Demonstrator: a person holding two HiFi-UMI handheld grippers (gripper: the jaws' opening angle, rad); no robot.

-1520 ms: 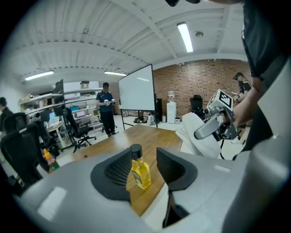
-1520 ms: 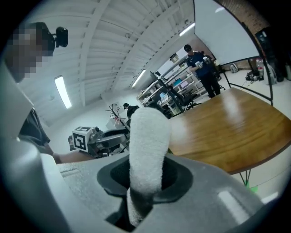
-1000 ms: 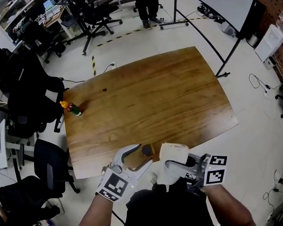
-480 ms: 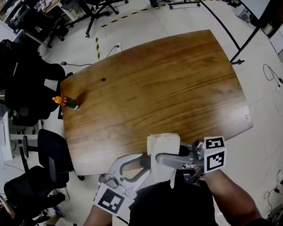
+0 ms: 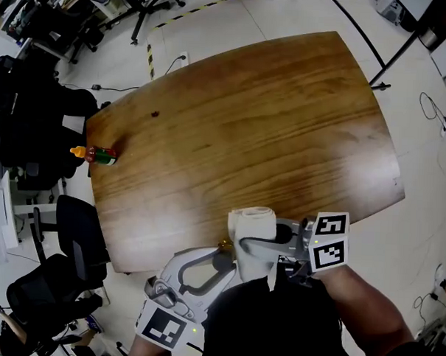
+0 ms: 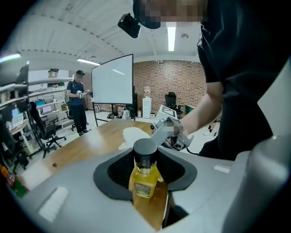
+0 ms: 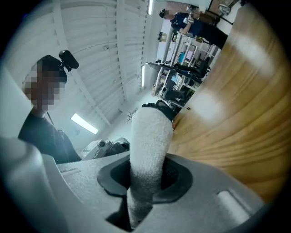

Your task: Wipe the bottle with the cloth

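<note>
A small bottle (image 6: 144,176) of yellow liquid with a black cap stands between the jaws of my left gripper (image 6: 146,182), which is shut on it. In the head view that bottle (image 5: 221,262) and the left gripper (image 5: 213,263) hang just off the near edge of the wooden table (image 5: 269,124). My right gripper (image 5: 260,249) is shut on a rolled white cloth (image 5: 252,220), right beside the bottle. The cloth (image 7: 148,150) stands up thick between the right jaws. Whether cloth and bottle touch is hidden.
A second bottle (image 5: 95,155), red and green with an orange cap, lies at the table's far left edge. Black office chairs (image 5: 73,241) crowd the floor on the left. A person (image 6: 78,101) stands beyond the table beside a whiteboard (image 6: 113,84).
The left jaws have shut on the small bottle. The right gripper has carried the cloth leftward, close beside the bottle. Both grippers sit nearer the body.
</note>
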